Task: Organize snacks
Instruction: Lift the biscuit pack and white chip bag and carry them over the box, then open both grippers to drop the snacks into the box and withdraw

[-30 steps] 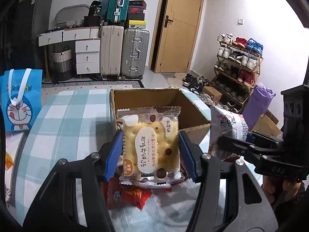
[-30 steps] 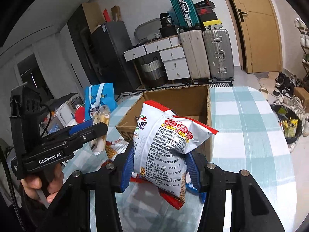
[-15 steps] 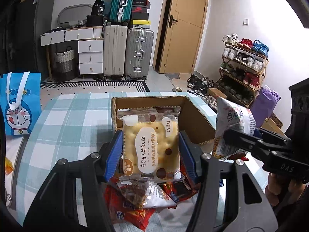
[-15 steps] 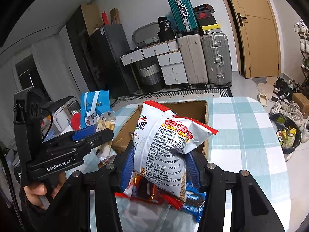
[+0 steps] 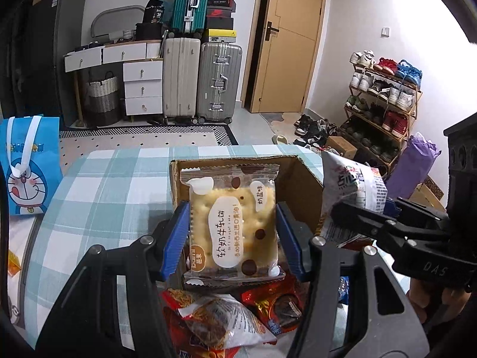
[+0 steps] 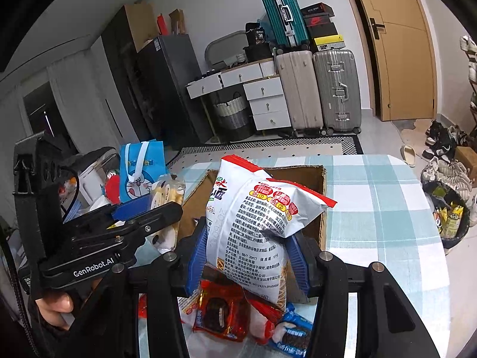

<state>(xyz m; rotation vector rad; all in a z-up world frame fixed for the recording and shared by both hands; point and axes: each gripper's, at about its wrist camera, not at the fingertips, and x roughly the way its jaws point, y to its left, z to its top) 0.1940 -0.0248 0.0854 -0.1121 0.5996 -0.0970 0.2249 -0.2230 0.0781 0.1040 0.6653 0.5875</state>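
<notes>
Blue cartoon gift bag (image 5: 25,164) stands at the worktop's (image 5: 98,191) left edge. Behind: white drawer unit (image 5: 143,88), beige suitcase (image 5: 181,77), silver suitcase (image 5: 220,82), teal suitcase (image 5: 189,1) stacked above. Shoe rack (image 5: 383,101) against right wall, beside wooden door (image 5: 290,40).

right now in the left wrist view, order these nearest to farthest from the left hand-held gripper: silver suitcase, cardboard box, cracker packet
1. cracker packet, clamped in the left hand-held gripper
2. cardboard box, on the table just behind it
3. silver suitcase, against the far wall
</notes>
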